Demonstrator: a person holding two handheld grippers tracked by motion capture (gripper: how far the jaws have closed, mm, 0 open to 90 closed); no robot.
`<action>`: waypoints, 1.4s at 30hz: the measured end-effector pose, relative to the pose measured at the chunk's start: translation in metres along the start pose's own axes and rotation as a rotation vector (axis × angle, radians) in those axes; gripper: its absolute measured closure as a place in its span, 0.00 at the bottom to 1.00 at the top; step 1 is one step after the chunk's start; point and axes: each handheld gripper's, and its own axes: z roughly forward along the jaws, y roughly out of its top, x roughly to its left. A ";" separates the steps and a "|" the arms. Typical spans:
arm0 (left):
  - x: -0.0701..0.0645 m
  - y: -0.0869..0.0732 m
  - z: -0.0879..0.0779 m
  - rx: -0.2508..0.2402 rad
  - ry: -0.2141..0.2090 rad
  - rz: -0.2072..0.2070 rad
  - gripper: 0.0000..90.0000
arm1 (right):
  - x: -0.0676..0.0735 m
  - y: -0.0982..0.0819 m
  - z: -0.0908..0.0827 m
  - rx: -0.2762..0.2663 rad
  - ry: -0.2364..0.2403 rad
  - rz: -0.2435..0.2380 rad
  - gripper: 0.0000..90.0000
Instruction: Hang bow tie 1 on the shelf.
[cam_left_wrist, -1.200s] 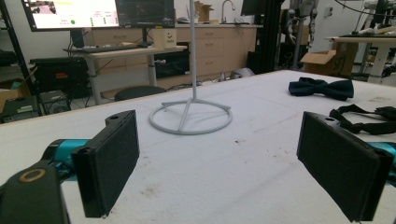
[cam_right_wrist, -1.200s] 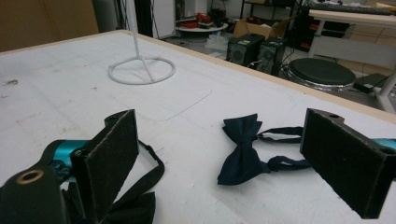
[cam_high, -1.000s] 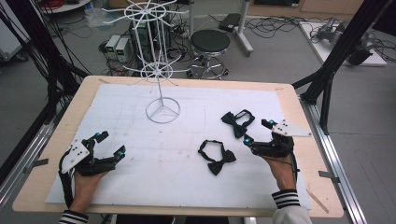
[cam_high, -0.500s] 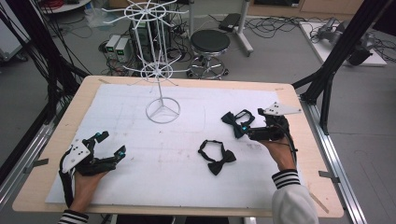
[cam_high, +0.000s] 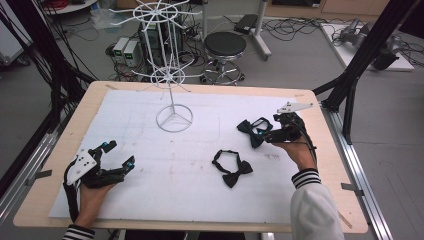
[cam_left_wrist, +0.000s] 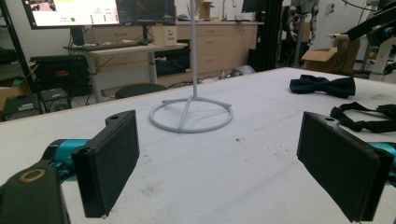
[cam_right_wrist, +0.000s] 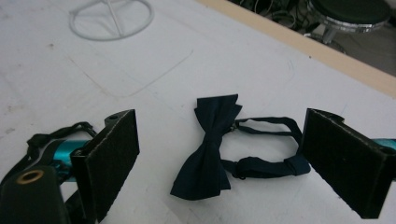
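- At the far left of the high view we see the left gripper (cam_high: 116, 156) held by the left hand (cam_high: 90, 197) near the front left corner of the white mat (cam_high: 150, 200); its jaws stand wide apart with nothing between them, and in the left gripper view they frame bare mat.
- Further right, towards the back of the mat, we find the white wire stand (cam_high: 170, 75), upright on its ring base (cam_high: 174, 119); that base also appears ahead of the left gripper in its own view (cam_left_wrist: 191, 114).
- Right of the middle lies a black bow tie (cam_high: 232, 169), flat on the mat with its strap looped beside it, well apart from both grippers.
- Next we come to the dark navy bow tie (cam_high: 252, 131), lying flat on the right half of the mat, its strap curling out towards the right. In the right gripper view this bow tie (cam_right_wrist: 210, 144) sits between the two black jaws, the strap reaching to just beside the right-hand jaw.
- At the right we see the right gripper (cam_high: 267, 134), held by the right hand (cam_high: 300, 152), just beside the navy bow tie; its jaws are spread wide and grip nothing, with the pads (cam_right_wrist: 114, 158) clear of the cloth.
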 end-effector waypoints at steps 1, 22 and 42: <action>0.000 0.000 0.000 0.000 0.000 0.001 0.15 | -0.001 0.001 0.002 0.006 -0.004 0.003 0.12; 0.000 0.000 0.001 0.005 -0.001 -0.003 0.15 | -0.005 -0.009 0.040 0.236 0.020 0.038 0.15; 0.001 0.000 0.001 0.007 -0.001 -0.005 0.15 | 0.000 -0.016 0.056 0.381 0.028 0.081 0.45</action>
